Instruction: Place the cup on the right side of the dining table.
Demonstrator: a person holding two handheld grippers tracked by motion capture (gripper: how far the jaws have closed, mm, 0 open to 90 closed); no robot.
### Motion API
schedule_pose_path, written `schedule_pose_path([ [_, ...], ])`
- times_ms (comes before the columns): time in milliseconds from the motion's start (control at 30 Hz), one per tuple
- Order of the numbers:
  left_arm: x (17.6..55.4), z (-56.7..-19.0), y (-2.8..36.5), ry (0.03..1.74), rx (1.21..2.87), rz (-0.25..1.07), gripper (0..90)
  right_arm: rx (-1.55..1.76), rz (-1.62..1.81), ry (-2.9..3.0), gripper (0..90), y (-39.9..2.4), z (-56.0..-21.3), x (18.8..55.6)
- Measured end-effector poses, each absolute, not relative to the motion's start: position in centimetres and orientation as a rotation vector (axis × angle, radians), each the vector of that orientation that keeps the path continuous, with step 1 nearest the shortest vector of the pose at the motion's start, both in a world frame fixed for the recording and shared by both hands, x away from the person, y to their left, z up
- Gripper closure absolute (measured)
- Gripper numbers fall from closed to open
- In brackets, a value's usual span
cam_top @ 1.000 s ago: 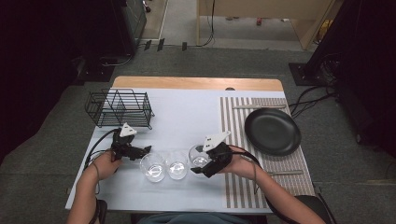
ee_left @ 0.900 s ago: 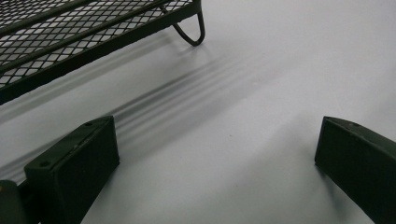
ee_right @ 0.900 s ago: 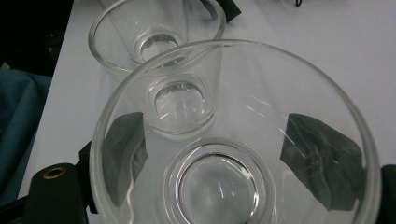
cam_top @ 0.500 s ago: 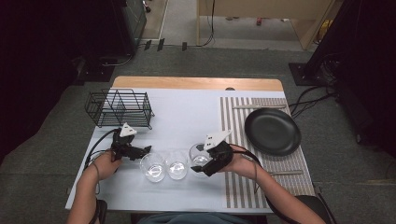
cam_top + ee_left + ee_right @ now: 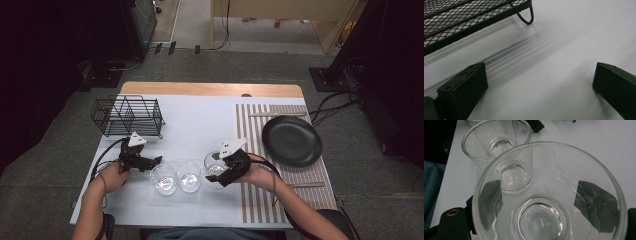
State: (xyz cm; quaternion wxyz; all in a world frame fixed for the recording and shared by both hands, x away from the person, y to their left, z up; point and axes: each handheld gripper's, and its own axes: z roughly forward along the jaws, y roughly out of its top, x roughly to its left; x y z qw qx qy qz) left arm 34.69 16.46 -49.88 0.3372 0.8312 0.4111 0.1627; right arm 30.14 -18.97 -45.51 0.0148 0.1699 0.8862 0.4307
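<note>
Nothing has moved: right gripper (image 5: pixel 216 175) clamps a clear, empty, upright glass (image 5: pixel 549 195); left gripper (image 5: pixel 540 82) gapes, holding nothing.

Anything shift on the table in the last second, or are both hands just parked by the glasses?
Nothing visibly changed. The right hand-held gripper stays around the rightmost glass, the left hand-held gripper stays open beside the wire rack, and the other two glasses stand as before.

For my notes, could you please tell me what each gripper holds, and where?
Right gripper clasps a clear drinking glass around its wall; left gripper holds nothing.
</note>
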Motion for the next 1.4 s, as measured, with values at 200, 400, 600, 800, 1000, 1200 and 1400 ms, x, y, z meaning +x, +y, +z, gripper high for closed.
schedule_pose_path([
  [200, 34.69, -49.87, 16.46, 1.072, 2.168, 0.424, 0.0, 0.544, 1.335, 2.749, 19.6, -19.05, -45.49, 30.3],
  [400, 34.69, -49.87, 16.46, 1.072, 2.168, 0.424, 0.0, 0.562, 1.333, 2.74, 19.6, -19.11, -45.43, 30.37],
  [600, 34.69, -49.87, 16.46, 1.071, 2.168, 0.424, 0.0, 0.569, 1.326, 2.722, 19.6, -19.18, -45.47, 30.48],
  [800, 34.69, -49.87, 16.46, 1.071, 2.168, 0.424, 0.0, 0.589, 1.317, 2.711, 19.6, -19.22, -45.52, 30.62],
  [1000, 34.69, -49.87, 16.46, 1.071, 2.168, 0.424, 0.0, 0.606, 1.315, 2.706, 19.6, -19.28, -45.57, 30.76],
  [1200, 34.69, -49.87, 16.46, 1.071, 2.168, 0.424, 0.0, 0.627, 1.307, 2.696, 19.6, -19.37, -45.6, 30.92],
  [1400, 34.69, -49.87, 16.46, 1.071, 2.169, 0.424, 0.0, 0.635, 1.304, 2.689, 19.6, -19.44, -45.62, 31.06],
])
